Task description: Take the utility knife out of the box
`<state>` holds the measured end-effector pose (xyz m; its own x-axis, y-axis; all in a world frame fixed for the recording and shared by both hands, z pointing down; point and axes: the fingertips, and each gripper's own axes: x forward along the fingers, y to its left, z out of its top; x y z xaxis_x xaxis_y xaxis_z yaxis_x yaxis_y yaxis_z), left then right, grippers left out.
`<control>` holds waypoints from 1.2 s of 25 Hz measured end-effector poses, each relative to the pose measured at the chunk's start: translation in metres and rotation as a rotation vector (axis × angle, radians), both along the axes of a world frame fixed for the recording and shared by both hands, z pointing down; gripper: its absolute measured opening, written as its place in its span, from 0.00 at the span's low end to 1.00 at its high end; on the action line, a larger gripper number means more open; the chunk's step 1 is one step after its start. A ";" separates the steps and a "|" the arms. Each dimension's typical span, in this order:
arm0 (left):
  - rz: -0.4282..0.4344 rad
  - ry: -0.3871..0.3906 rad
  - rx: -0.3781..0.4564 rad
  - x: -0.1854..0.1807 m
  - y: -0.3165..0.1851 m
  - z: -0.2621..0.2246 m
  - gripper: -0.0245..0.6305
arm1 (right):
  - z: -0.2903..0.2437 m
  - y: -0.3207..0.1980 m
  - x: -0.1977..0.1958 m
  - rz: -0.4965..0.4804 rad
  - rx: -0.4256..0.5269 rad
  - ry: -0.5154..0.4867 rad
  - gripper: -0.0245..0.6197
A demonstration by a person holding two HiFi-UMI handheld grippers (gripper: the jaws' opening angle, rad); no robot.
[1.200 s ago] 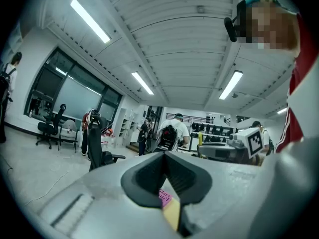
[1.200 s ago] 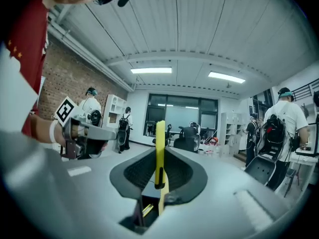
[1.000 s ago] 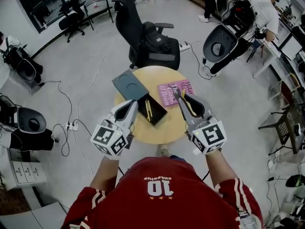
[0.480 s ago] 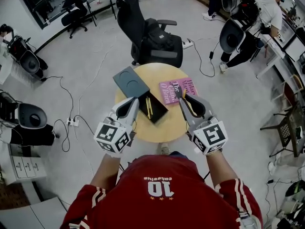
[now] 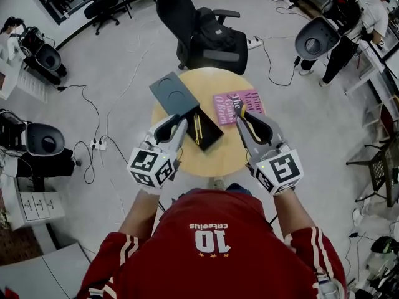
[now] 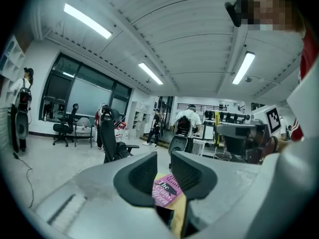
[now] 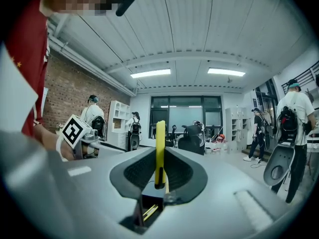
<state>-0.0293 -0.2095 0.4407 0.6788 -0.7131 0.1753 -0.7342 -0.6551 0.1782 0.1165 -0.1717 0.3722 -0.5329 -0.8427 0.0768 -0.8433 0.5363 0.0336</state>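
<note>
An open black box [image 5: 208,137] lies in the middle of the round wooden table [image 5: 215,162], with thin yellow items [image 5: 197,129] in it. Its lid [image 5: 173,95] rests at the far left. My right gripper [image 5: 240,114] hovers over the table's right part, shut on the yellow utility knife [image 7: 160,143], which stands upright between the pads [image 7: 174,171]. My left gripper [image 5: 181,125] sits at the box's left edge; its jaws are opening, with nothing between them [image 6: 163,162]. Through the gap shows the pink book [image 6: 164,192].
The pink book [image 5: 232,106] lies on the table's far right. A black office chair with a backpack [image 5: 209,42] stands just behind the table. Cables and a power strip [image 5: 96,145] run over the floor at left. Grey pod-shaped devices [image 5: 40,143] stand at the left.
My left gripper has sunk a little beside the box and its jaws have parted. My right gripper has kept the knife and hardly moved.
</note>
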 end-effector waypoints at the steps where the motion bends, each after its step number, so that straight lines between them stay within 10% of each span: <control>1: -0.006 -0.009 -0.006 0.002 -0.002 0.005 0.19 | 0.002 -0.001 0.001 -0.004 -0.004 0.002 0.11; 30: -0.211 -0.193 -0.476 0.042 -0.089 0.244 0.28 | 0.049 -0.049 0.041 -0.071 -0.111 -0.003 0.11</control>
<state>0.0128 -0.2983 0.6849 0.4532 -0.6417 0.6187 -0.8896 -0.3700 0.2679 0.1576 -0.2207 0.4209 -0.5917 -0.7890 0.1657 -0.8029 0.5953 -0.0321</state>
